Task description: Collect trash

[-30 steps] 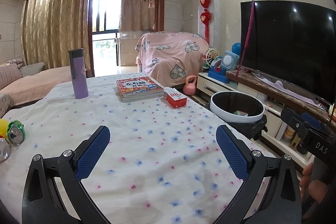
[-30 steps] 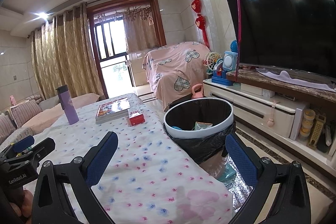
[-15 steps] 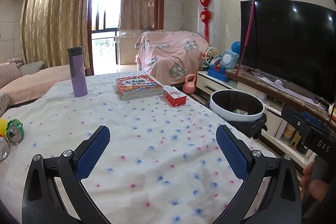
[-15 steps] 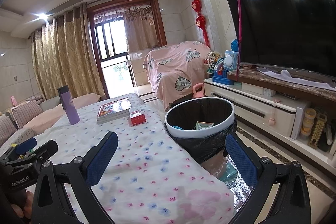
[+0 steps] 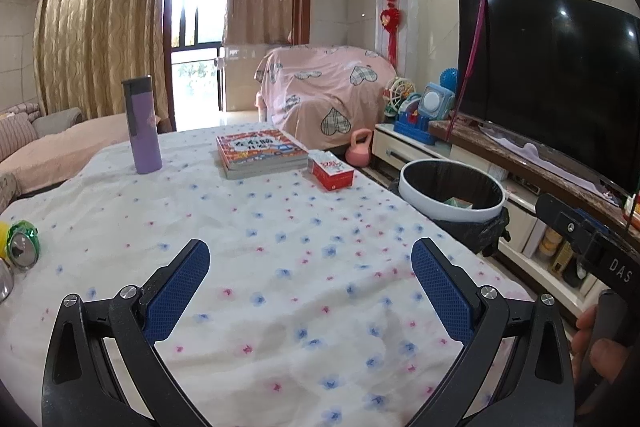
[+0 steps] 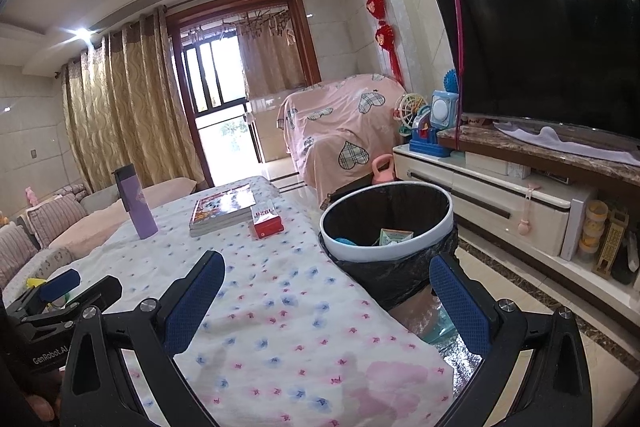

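Note:
A white-rimmed trash bin (image 6: 444,223) with a black liner stands on the floor at the table's right edge; a small carton and a blue item lie inside. It also shows in the left wrist view (image 5: 416,193). My left gripper (image 5: 310,267) is open and empty above the flowered tablecloth (image 5: 280,251). My right gripper (image 6: 328,285) is open and empty over the table's right edge, in front of the bin. A green can (image 5: 22,247) lies at the table's left edge.
A purple flask (image 5: 141,125), a stack of books (image 5: 258,153) and a red box (image 5: 332,171) stand at the table's far end. A TV (image 6: 552,39) on a low cabinet (image 6: 500,195) runs along the right. A pink-covered sofa (image 5: 324,95) is behind.
Both grippers have stayed open and empty. The left view has shifted slightly; the table items sit a little lower and closer. The right view is nearly unchanged.

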Motion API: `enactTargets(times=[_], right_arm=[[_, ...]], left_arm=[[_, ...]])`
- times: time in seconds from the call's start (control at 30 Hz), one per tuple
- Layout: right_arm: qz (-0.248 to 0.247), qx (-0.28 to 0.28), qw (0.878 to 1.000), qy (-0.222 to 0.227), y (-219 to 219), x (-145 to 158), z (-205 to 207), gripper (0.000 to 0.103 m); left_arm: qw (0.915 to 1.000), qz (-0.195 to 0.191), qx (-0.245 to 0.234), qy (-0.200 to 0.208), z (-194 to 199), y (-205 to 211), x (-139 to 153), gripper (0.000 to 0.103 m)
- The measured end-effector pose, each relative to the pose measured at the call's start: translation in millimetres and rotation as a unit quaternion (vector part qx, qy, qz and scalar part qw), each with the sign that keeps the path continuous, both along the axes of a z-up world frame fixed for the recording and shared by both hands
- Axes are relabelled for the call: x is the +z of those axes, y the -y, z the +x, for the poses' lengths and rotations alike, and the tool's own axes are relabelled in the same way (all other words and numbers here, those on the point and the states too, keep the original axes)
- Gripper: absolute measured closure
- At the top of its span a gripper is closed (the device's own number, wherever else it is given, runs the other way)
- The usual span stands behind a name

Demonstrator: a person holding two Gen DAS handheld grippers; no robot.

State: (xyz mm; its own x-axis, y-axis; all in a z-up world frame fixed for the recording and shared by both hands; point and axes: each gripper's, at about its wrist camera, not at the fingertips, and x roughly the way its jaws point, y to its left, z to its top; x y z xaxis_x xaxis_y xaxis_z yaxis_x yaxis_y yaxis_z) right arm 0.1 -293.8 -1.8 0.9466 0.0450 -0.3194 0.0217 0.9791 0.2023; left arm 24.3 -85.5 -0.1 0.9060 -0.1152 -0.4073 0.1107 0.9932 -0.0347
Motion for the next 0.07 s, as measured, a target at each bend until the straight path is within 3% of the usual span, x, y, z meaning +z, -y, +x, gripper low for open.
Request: enactTargets(times=[0.07], right_arm=[[0.005,0.001,1.000,-0.003,2.6,-1.4,3.0,0.000]], left_arm=[[1.0000,-0.001,0.000,-0.007,3.1,-0.7,-1.9,0.000]])
